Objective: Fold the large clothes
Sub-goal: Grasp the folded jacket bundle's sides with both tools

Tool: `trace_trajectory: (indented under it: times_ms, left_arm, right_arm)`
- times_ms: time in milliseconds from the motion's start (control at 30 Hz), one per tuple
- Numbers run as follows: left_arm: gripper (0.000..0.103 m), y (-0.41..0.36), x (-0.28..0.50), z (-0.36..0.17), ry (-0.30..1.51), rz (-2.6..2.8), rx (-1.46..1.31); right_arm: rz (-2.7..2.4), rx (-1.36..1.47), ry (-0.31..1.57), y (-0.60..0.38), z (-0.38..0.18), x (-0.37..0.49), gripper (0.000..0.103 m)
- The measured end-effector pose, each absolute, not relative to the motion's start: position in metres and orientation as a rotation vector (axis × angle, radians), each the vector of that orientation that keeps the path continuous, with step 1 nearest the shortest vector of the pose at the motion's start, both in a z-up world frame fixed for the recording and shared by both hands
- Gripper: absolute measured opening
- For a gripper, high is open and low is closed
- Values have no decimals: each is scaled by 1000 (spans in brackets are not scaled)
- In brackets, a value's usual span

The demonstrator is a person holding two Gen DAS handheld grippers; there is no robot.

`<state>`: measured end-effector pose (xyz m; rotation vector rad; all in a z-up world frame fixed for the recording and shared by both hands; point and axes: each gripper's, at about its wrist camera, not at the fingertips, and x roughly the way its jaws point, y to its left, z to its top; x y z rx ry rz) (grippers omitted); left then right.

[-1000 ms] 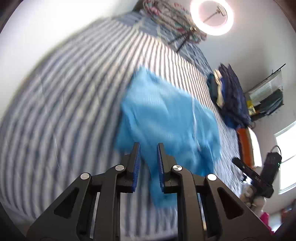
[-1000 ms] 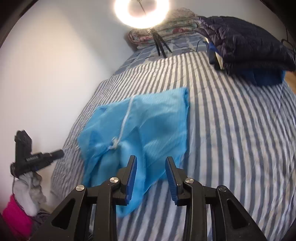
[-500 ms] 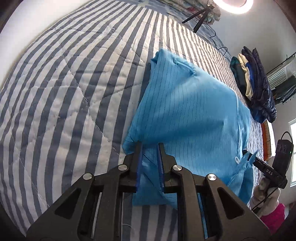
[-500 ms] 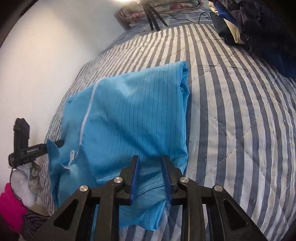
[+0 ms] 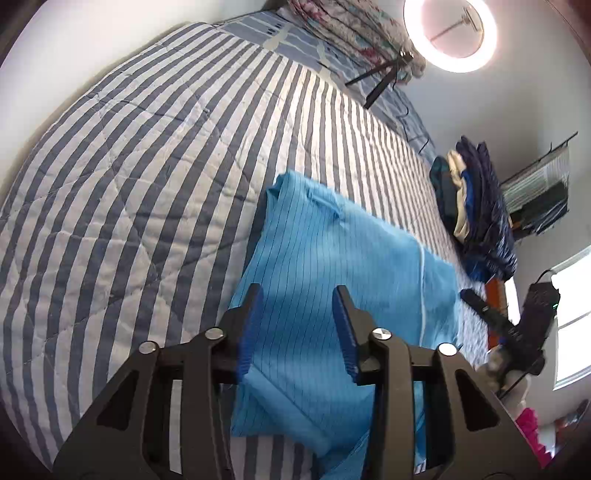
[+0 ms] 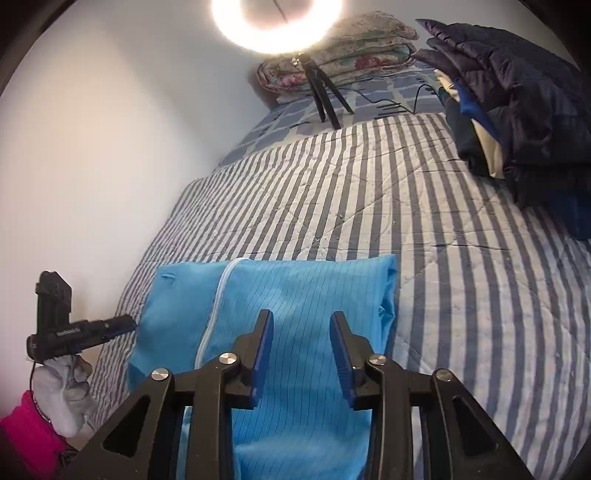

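Note:
A light blue pinstriped garment (image 5: 332, 266) with a white zipper lies folded flat on the striped bed quilt (image 5: 147, 166). My left gripper (image 5: 297, 321) is open and empty, just above the garment's near part. In the right wrist view the same garment (image 6: 295, 291) lies in front of my right gripper (image 6: 301, 343), which is open and empty over it. The other gripper (image 6: 74, 328) shows at the left there, held in a gloved hand.
A pile of dark jackets and clothes (image 6: 517, 99) sits at the bed's right side. A ring light on a tripod (image 6: 277, 18) and a folded floral blanket (image 6: 340, 51) stand at the head. A wall (image 6: 92, 147) runs along the left.
Both grippers were nearly shut on the garment's near edge half a second ago; both have opened and pulled back, and the garment now lies folded on the quilt.

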<state>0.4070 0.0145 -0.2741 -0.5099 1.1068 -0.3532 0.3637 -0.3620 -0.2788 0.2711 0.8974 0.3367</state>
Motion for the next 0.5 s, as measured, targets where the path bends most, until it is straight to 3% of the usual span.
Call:
trace_trajectory:
  times_ms: [367,433,500]
  left_arm:
    - [40,16,437,-312,1203,-318,-486]
    - [41,27,439,-309,1206,-331,-528]
    - [52,38,439,-303,1186,-355,-558]
  right_arm:
    - [298,68,1002,-327,-309,385,34]
    - [317,101,991,-334,-301,383,42]
    - [333,140,953,-347,-288,375,68]
